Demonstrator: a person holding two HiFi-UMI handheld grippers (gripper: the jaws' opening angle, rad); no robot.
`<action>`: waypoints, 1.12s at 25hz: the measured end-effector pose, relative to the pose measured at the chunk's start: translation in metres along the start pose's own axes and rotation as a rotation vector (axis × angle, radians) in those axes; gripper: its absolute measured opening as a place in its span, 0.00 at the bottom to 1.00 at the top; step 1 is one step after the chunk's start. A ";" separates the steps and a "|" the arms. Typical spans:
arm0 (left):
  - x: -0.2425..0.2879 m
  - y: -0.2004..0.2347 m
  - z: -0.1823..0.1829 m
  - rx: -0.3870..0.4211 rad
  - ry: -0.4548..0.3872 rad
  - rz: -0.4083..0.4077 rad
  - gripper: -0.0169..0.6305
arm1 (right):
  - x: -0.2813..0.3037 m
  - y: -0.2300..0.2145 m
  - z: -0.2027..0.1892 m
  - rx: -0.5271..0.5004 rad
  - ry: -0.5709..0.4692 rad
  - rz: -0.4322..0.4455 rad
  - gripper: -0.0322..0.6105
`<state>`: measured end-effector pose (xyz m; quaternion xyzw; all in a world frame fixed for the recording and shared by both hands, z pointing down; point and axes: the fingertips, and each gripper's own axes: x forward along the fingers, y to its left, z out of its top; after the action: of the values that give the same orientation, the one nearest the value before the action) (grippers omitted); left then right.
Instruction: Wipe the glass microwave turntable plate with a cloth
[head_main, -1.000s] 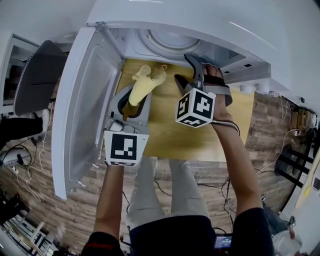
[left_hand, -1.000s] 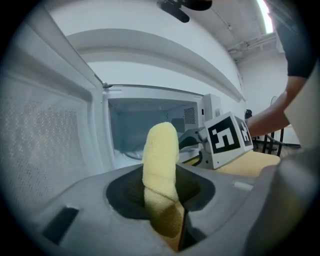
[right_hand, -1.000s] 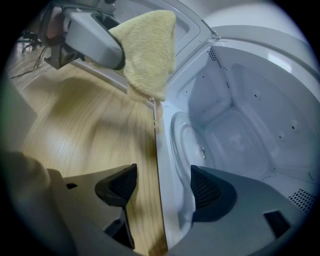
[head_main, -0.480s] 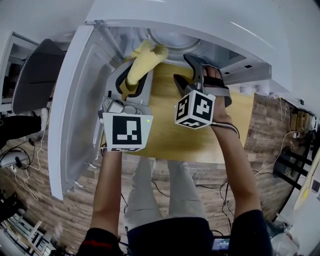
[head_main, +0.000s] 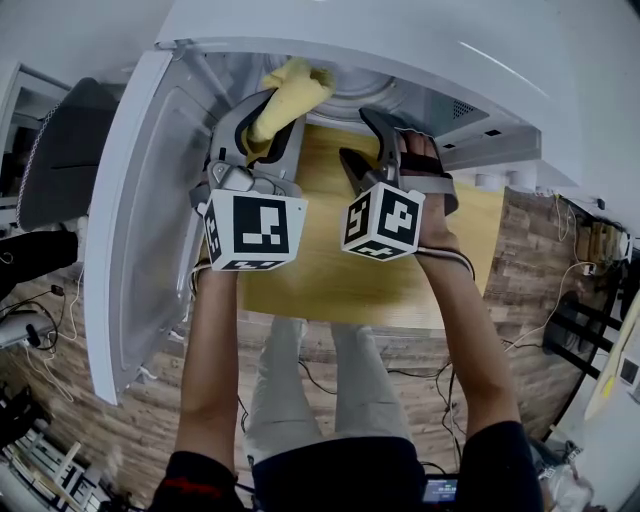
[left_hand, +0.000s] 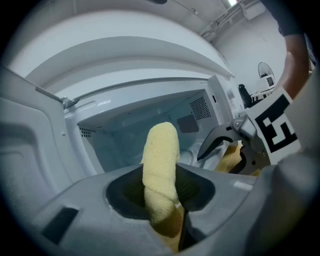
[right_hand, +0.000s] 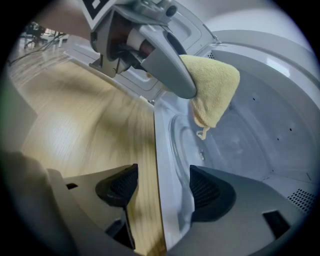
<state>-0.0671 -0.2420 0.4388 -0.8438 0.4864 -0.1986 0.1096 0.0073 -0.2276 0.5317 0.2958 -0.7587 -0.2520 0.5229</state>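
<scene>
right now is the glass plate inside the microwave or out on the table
Inside: the glass plate lies flat on the floor of the microwave, past the open door; the yellow cloth hangs over it.

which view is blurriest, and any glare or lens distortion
Right gripper view: the wooden table is smeared by blur, the cloth is crisp, corners are black. Left gripper view: fisheye bows the microwave edges. Head view: sharp, with a thin glare streak on the microwave top.
</scene>
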 end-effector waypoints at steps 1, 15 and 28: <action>0.002 0.000 0.002 0.007 -0.003 -0.002 0.22 | 0.000 0.000 0.000 0.000 -0.001 0.000 0.52; 0.046 -0.027 0.002 0.265 0.043 -0.129 0.22 | 0.000 0.000 0.001 0.005 -0.013 -0.003 0.52; 0.070 -0.038 -0.001 0.563 0.117 -0.200 0.22 | 0.001 0.000 0.001 0.008 -0.012 0.001 0.52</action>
<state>-0.0072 -0.2834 0.4701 -0.8109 0.3325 -0.3837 0.2909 0.0064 -0.2282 0.5318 0.2961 -0.7627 -0.2507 0.5174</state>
